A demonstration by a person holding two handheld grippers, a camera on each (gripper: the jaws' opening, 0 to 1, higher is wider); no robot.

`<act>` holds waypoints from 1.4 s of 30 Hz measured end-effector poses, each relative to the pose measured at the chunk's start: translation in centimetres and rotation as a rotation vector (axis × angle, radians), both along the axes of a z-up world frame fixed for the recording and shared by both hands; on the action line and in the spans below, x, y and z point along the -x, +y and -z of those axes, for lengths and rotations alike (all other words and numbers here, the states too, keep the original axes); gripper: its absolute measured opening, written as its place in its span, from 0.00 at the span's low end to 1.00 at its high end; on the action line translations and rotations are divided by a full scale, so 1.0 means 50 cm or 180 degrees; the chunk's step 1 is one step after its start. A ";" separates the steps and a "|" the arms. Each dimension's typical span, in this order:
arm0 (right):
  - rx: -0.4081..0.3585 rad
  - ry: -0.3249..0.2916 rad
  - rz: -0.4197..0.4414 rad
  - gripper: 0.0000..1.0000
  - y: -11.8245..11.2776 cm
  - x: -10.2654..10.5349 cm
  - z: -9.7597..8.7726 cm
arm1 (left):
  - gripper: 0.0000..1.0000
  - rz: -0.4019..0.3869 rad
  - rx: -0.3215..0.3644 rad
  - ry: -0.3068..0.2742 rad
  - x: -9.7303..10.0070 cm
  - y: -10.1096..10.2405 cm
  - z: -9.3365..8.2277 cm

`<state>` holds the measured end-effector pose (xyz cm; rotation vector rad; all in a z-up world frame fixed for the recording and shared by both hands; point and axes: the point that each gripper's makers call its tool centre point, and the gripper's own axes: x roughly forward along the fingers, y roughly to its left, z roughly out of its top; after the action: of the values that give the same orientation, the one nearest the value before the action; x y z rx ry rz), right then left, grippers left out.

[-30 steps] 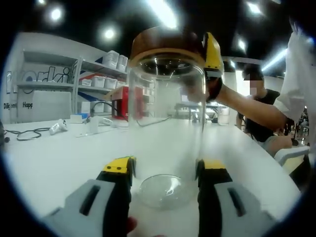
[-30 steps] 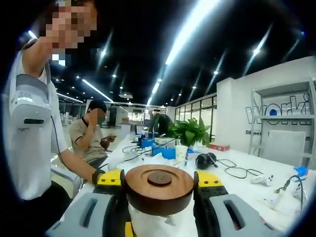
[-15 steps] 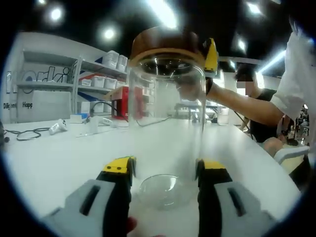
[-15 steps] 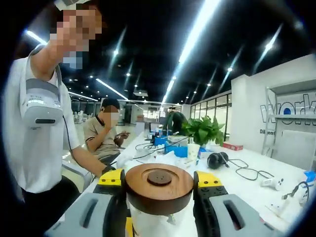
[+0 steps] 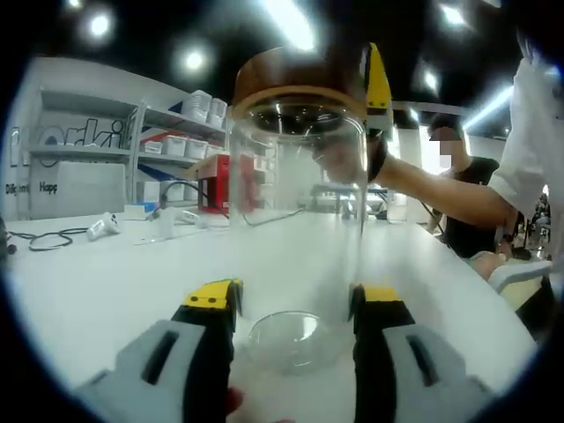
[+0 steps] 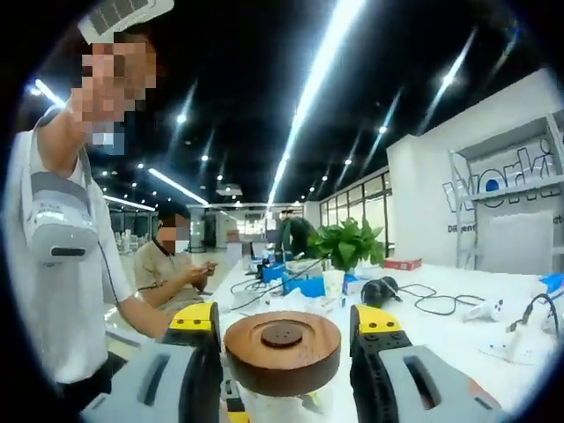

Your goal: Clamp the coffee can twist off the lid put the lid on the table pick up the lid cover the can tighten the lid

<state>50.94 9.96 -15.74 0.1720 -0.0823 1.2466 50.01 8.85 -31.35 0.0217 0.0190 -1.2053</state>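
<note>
A clear glass can (image 5: 298,220) stands upright on the white table (image 5: 106,282), and my left gripper (image 5: 295,308) is shut on its lower wall. Its brown wooden lid (image 5: 300,75) sits on the mouth. In the right gripper view the same lid (image 6: 282,345) lies between the jaws of my right gripper (image 6: 284,324), with a thin gap on each side, so that gripper is slightly open around it. One yellow fingertip (image 5: 379,81) of the right gripper shows beside the lid in the left gripper view, with the person's forearm (image 5: 441,189) behind it.
Shelves with white bins (image 5: 189,119), a red box (image 5: 220,181) and cables (image 5: 53,238) are at the table's far side. A seated person (image 6: 172,264), a potted plant (image 6: 348,247), headphones (image 6: 379,291) and cables (image 6: 441,304) lie further along.
The right gripper's jaws have eased apart from the lid, which now sits lower and smaller between them. The right view tilted upward. The left gripper and can stayed put.
</note>
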 end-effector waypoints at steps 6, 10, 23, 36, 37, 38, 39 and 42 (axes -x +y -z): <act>-0.0057 0.0049 0.0930 0.45 -0.046 -0.022 -0.033 | 0.44 0.0003 -0.0001 -0.0003 0.000 0.000 0.000; -0.0223 -0.0163 0.1500 0.46 -0.032 0.016 -0.089 | 0.44 0.0001 -0.0004 -0.0004 0.000 0.000 0.000; 0.0117 -0.0382 0.3815 0.55 -0.028 0.061 -0.109 | 0.44 -0.0001 -0.0004 -0.0001 0.002 0.000 0.000; 0.0438 -0.0407 0.4330 0.57 -0.012 0.046 -0.033 | 0.44 0.0007 0.0000 0.0003 0.000 0.000 0.001; 0.0450 -0.0401 0.4316 0.57 -0.010 0.044 -0.031 | 0.44 0.0008 0.0001 0.0004 0.000 0.000 0.001; 0.0449 -0.0364 0.4290 0.57 -0.006 0.040 -0.025 | 0.44 0.0008 0.0001 0.0003 0.000 0.000 0.001; 0.0465 -0.0340 0.4283 0.57 -0.004 0.036 -0.020 | 0.44 0.0008 0.0000 0.0003 0.001 0.000 0.001; 0.0500 -0.0296 0.4273 0.58 -0.005 0.034 -0.007 | 0.44 0.0006 -0.0001 0.0003 0.001 0.000 0.001</act>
<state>49.24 9.71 -15.41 -0.0900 -0.1449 -0.0826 49.98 8.83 -31.38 0.0213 0.0200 -1.2073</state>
